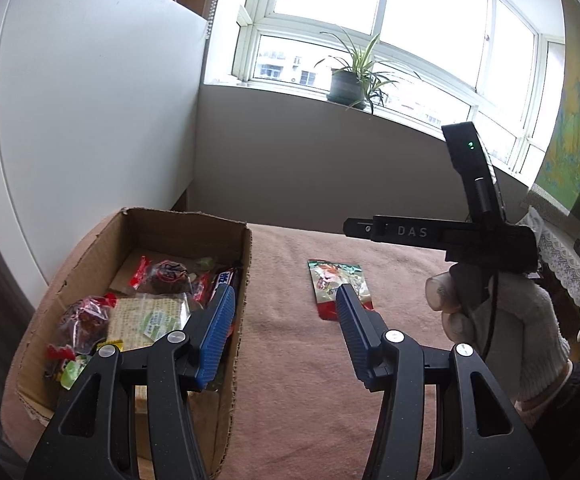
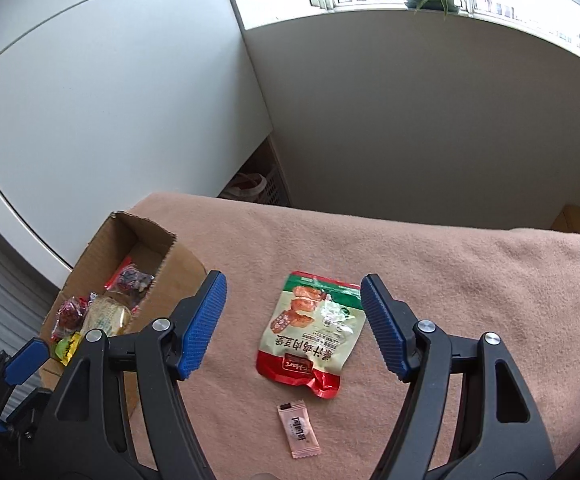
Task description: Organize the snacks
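A red, green and white snack pouch (image 2: 310, 332) lies flat on the pink blanket (image 2: 450, 280). My right gripper (image 2: 293, 278) hovers over it, open, one blue pad on each side and neither touching. A small pink candy wrapper (image 2: 299, 431) lies just nearer than the pouch. My left gripper (image 1: 286, 290) is open and holds nothing. It hangs over the right wall of the cardboard box (image 1: 178, 232), with the pouch (image 1: 326, 280) partly behind its right finger. Several wrapped snacks (image 1: 146, 312) fill the box.
A gloved hand (image 1: 490, 312) holds the right tool's black body (image 1: 450, 234) at the right of the left wrist view. The box (image 2: 138, 236) sits at the blanket's left edge beside a white cabinet (image 2: 110, 100). A potted plant (image 1: 346, 84) stands on the windowsill.
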